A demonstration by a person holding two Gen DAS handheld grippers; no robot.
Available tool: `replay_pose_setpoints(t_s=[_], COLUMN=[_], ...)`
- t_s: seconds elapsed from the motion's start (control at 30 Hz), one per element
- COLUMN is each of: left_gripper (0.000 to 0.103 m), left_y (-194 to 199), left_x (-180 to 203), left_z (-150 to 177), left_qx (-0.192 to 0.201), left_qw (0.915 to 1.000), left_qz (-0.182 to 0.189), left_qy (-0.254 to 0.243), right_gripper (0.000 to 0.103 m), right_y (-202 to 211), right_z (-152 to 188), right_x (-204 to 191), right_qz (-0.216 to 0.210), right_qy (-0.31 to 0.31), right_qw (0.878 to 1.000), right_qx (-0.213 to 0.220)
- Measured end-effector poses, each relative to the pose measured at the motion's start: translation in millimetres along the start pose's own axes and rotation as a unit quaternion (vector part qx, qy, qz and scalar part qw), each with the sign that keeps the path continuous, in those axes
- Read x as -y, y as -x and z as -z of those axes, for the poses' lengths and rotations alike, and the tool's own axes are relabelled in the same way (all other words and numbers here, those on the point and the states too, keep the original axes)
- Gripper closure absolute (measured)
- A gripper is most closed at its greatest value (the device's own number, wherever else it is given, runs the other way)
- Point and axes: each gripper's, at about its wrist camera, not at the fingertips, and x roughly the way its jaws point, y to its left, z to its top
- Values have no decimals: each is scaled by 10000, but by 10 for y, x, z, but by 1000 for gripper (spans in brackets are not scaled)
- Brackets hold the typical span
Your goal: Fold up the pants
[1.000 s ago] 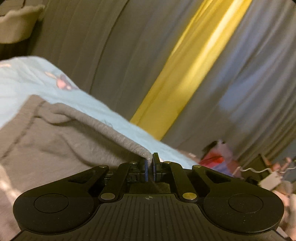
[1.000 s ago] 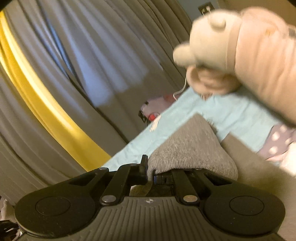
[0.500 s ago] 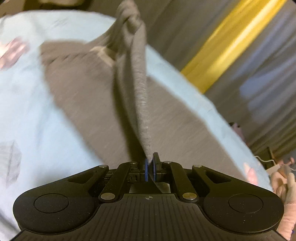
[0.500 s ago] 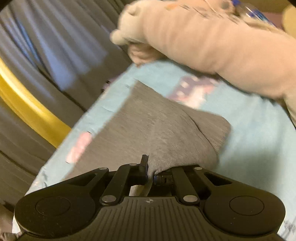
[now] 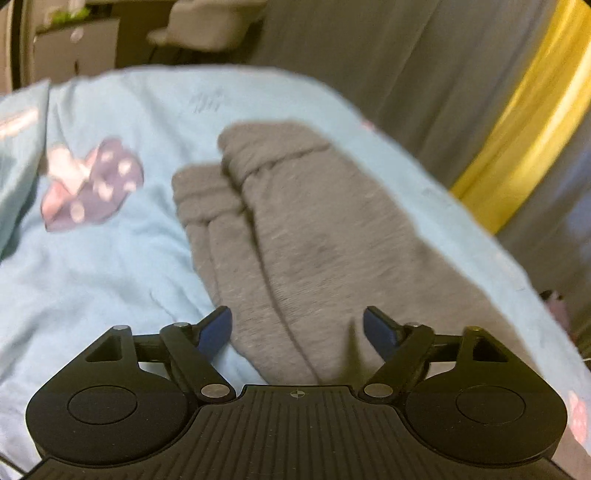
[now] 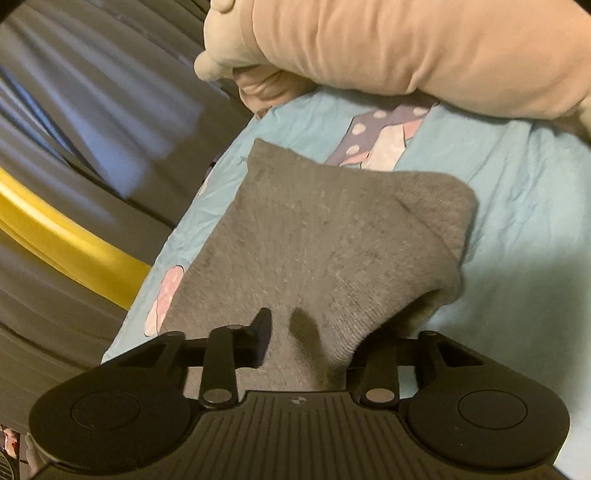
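Observation:
The grey knit pants [image 5: 314, 229] lie folded over on the light blue bedsheet [image 5: 110, 258], their two cuffed leg ends side by side at the far end. My left gripper [image 5: 297, 328] is open just above the near part of the pants, holding nothing. In the right wrist view the pants [image 6: 332, 240] lie as a folded grey panel on the sheet [image 6: 517, 206]. My right gripper [image 6: 314, 336] is open, with cloth lying loosely between its spread fingers; its right finger is hidden by the fabric.
A long beige plush toy [image 6: 406, 48] lies across the bed beyond the pants. Grey curtains with a yellow stripe [image 5: 517, 122] hang past the bed's edge. Purple and pink prints [image 5: 88, 188] mark the sheet. Furniture stands behind the bed [image 5: 207, 22].
Both grippers carried the gripped cloth over and down onto the bed, then opened and let go. The pants now lie folded over on the sheet.

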Motion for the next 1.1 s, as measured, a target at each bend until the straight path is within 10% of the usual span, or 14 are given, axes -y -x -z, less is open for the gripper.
replay_pose_setpoints(t_s=[0.13, 0.3, 0.57, 1.1], left_gripper=[81, 93, 31, 21], left_y=[-71, 154, 274, 1215], left_x=[-37, -140, -317, -1142], left_z=[-4, -26, 228, 142], left_qx=[51, 740, 499, 707], left_qw=[9999, 9962, 9958, 9890], left_qz=[50, 99, -752, -1286], left_qy=[122, 443, -139, 169], right_gripper=[98, 97, 84, 61], right_y=[26, 340, 216, 819], right_z=[-29, -143, -192, -334], right_x=[-69, -295, 195, 244], right_qz=[94, -268, 705, 753], right_qy=[198, 1033, 519, 1017], right_qw=[9996, 9910, 9947, 9864], right_qx=[153, 814, 541, 1049])
